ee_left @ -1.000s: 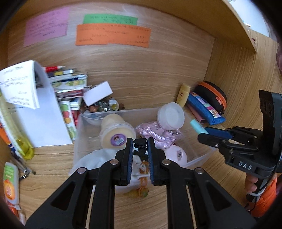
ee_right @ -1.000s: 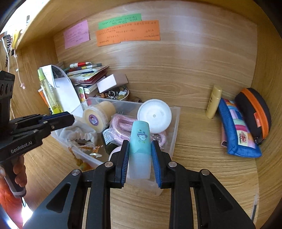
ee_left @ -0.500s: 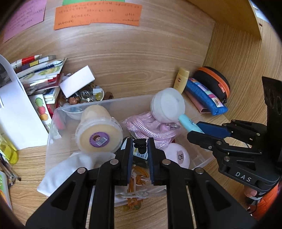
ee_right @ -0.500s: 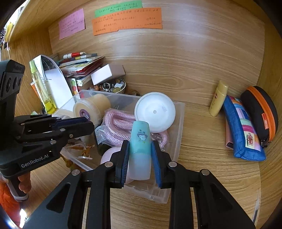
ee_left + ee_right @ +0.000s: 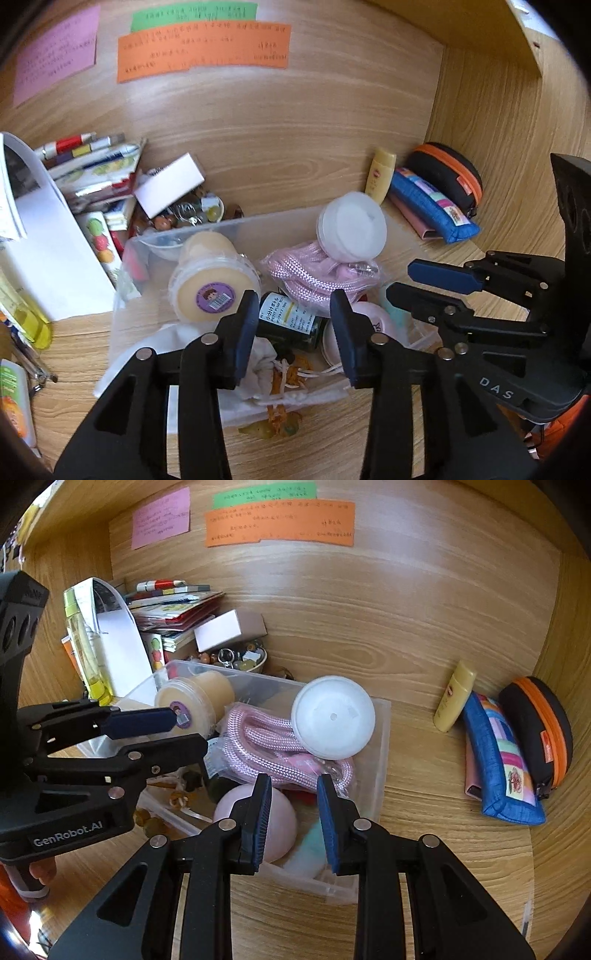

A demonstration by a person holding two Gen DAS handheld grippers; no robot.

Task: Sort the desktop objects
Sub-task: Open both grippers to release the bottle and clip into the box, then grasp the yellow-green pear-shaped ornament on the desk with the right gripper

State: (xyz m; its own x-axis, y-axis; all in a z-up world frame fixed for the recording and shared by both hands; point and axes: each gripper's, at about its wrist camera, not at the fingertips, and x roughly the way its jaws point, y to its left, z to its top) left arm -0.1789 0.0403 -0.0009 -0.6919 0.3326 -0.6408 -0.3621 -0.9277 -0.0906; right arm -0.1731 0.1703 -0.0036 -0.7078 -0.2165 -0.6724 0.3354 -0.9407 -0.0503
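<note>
On the wooden desk, the clear plastic box is sitting full; left gripper and right gripper are hanging over it, jaws wide and holding nothing.

Soft even light, fisheye-bent edges, slight blur

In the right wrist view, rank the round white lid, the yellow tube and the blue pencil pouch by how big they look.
1. blue pencil pouch, longest
2. round white lid, though it sits nearer the camera, so the top two are unsure
3. yellow tube, clearly smallest
</note>
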